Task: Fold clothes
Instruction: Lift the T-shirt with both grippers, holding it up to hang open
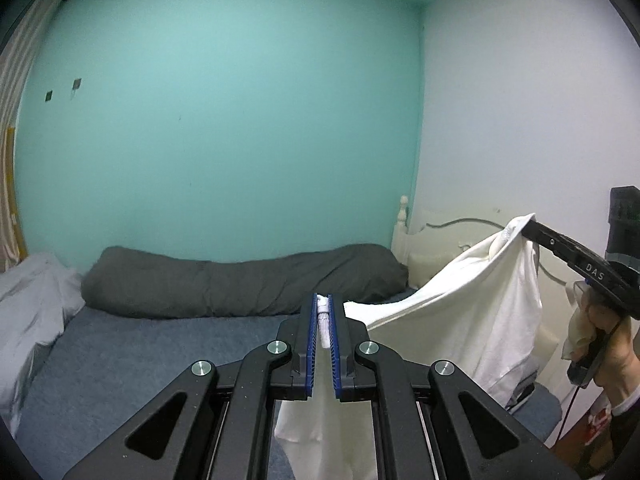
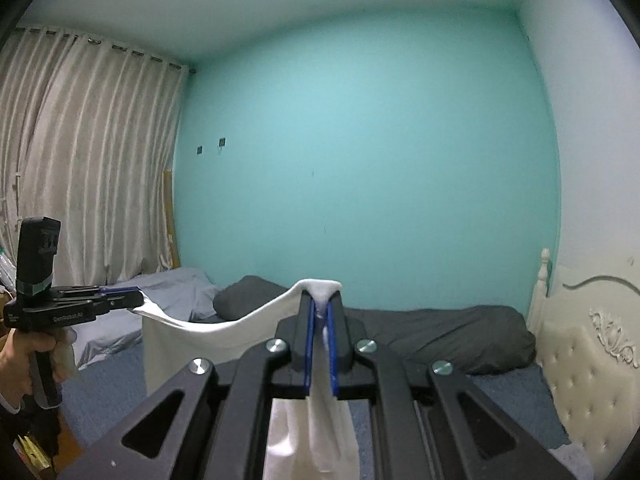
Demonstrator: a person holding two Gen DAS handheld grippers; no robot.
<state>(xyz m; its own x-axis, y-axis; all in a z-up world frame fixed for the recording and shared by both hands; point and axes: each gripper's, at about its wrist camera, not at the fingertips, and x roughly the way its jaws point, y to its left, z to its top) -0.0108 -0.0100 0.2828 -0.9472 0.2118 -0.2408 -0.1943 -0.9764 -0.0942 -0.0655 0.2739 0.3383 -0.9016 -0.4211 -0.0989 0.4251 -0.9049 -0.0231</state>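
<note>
My left gripper (image 1: 324, 304) pinches a white shirt (image 1: 460, 300). My right gripper (image 2: 320, 304) grips its other edge. It hangs above, perhaps touching, the bed (image 1: 160, 344).

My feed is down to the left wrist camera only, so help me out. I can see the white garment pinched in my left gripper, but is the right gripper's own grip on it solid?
Observer: Yes. In the right wrist view the right gripper is shut on a bunched edge of the white garment, with cloth poking out above the tips.
Operator: Does the cloth sag between the two grippers?
Observer: It does. Its top edge dips in a shallow curve toward the left gripper.
Operator: Anything to my left that I can't see well?
Observer: Long beige curtains cover that side, down to the bed.
</note>
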